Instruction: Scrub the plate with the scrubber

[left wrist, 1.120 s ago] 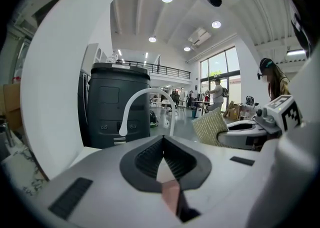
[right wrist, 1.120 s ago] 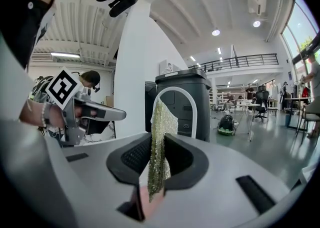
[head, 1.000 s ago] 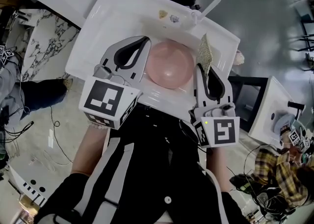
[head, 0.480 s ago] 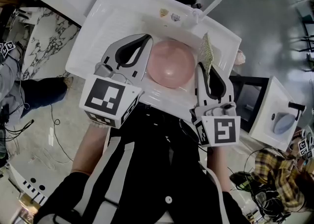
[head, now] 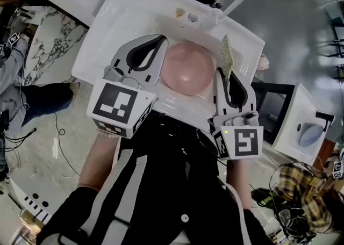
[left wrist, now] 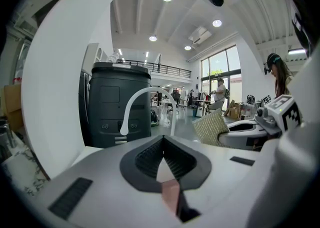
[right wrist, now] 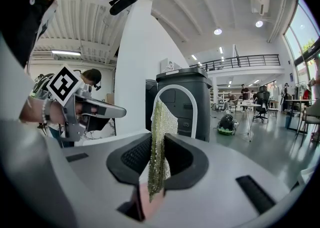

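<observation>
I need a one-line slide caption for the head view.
Over a white sink, the left gripper holds the pink plate by its rim; the right gripper holds a scrubber beside it.

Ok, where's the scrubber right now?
In the head view the scrubber stands clamped in the right hand-held gripper, over the right side of the white sink, just right of the pink plate.

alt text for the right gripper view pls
A yellow-green mesh scrubber stands upright, clamped in the right gripper. Behind it rise a white arched faucet and a dark bin. At the left, a hand holds the left gripper with its marker cube.
</observation>
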### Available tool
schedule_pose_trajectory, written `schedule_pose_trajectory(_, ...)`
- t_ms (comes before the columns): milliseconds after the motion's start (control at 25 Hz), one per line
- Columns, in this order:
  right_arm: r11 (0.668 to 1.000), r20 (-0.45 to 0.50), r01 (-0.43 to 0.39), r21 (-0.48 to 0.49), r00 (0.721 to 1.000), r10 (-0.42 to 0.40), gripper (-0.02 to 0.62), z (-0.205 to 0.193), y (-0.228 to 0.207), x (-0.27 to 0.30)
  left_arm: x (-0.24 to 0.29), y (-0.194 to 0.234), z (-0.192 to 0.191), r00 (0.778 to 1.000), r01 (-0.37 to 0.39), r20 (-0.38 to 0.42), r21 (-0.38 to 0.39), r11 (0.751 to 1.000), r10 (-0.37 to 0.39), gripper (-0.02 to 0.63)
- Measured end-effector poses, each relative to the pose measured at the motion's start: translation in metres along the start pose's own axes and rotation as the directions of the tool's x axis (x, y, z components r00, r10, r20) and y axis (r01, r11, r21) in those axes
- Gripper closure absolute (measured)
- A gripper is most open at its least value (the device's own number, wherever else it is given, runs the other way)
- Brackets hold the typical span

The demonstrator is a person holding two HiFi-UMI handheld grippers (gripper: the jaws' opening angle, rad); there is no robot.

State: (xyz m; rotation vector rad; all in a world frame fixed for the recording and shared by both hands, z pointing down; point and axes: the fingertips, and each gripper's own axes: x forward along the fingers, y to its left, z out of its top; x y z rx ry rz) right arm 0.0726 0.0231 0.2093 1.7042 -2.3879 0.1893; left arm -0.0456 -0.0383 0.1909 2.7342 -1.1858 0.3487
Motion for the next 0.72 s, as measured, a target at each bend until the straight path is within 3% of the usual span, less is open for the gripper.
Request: schedule_pose_trajectory(720, 1.000, -0.011, 0.004, 0.019, 1.000, -0.004, 0.522, -0.0040, 0.0035, -0.0036, -0.0039, -0.0034, -0.0011, 1.000, 0.005, -0.004, 0.005, 1.000, -0.005, 0.606)
